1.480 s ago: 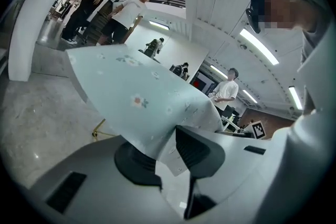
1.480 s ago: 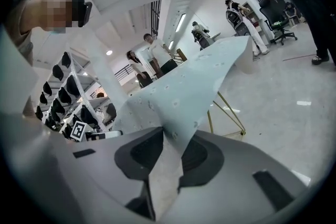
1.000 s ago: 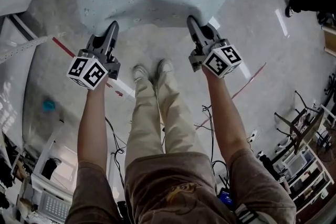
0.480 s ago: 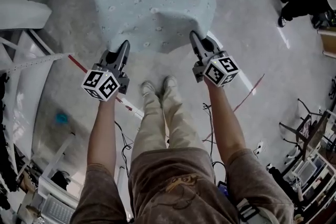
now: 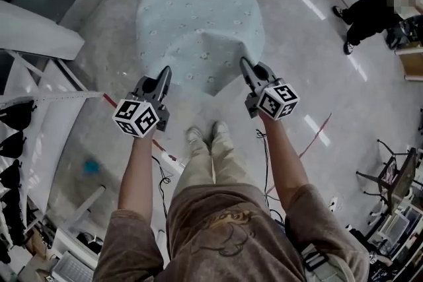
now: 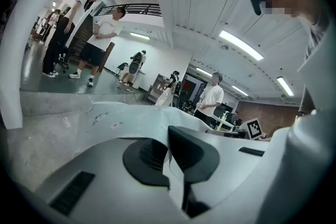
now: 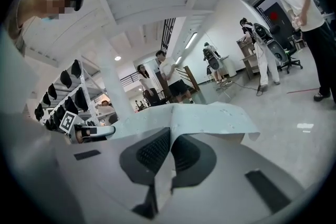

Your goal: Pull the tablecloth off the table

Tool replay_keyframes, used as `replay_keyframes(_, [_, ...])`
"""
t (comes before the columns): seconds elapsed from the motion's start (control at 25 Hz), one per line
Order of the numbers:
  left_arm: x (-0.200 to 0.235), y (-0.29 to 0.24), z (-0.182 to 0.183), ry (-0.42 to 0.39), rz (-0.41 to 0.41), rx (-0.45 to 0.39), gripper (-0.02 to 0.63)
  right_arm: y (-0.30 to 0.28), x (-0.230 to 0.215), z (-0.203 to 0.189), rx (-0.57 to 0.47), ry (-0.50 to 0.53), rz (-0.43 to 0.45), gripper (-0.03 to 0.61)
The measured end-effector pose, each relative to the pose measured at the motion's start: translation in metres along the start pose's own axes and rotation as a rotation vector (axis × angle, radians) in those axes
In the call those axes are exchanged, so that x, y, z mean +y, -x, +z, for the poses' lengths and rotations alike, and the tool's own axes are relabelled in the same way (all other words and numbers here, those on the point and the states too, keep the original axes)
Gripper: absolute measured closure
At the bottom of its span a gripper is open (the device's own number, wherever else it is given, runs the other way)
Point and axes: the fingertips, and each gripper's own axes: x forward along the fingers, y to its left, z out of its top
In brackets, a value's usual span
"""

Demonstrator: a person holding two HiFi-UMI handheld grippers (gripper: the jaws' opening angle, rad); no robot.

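Note:
The pale blue tablecloth (image 5: 198, 23) with small flower print stretches away from me above the grey floor; no table shows under it. Each near corner sits in a gripper. My left gripper (image 5: 164, 74) is shut on the left corner, and in the left gripper view the cloth (image 6: 118, 118) runs out from between the dark pads (image 6: 152, 157). My right gripper (image 5: 244, 67) is shut on the right corner, where the cloth (image 7: 210, 115) is pinched between its pads (image 7: 152, 152). Both arms reach forward at about the same height.
My own legs and shoes (image 5: 205, 137) stand below the cloth's near edge. Cables (image 5: 264, 142) and red floor tape (image 5: 316, 135) lie close by. A white rack (image 5: 33, 102) stands left, a person in black (image 5: 370, 10) upper right, shelves (image 5: 396, 221) lower right.
The cloth has drawn further out in front and now shows its whole outline. Both grippers, still clamped on its corners, sit lower in the view and a little closer together.

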Motion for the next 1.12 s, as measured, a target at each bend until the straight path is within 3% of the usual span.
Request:
replay_keyframes(0.56, [-0.051,0.037,0.060,-0.007,-0.026,-0.050,0.594,0.034,0.058,0.063,-0.041,0.027,0.052,0.572])
replay_keyframes(1.12, [-0.089,0.088,0.088,-0.063,-0.072,-0.084,0.594,0.068,0.112,0.081,-0.088,0.051,0.097,0.572])
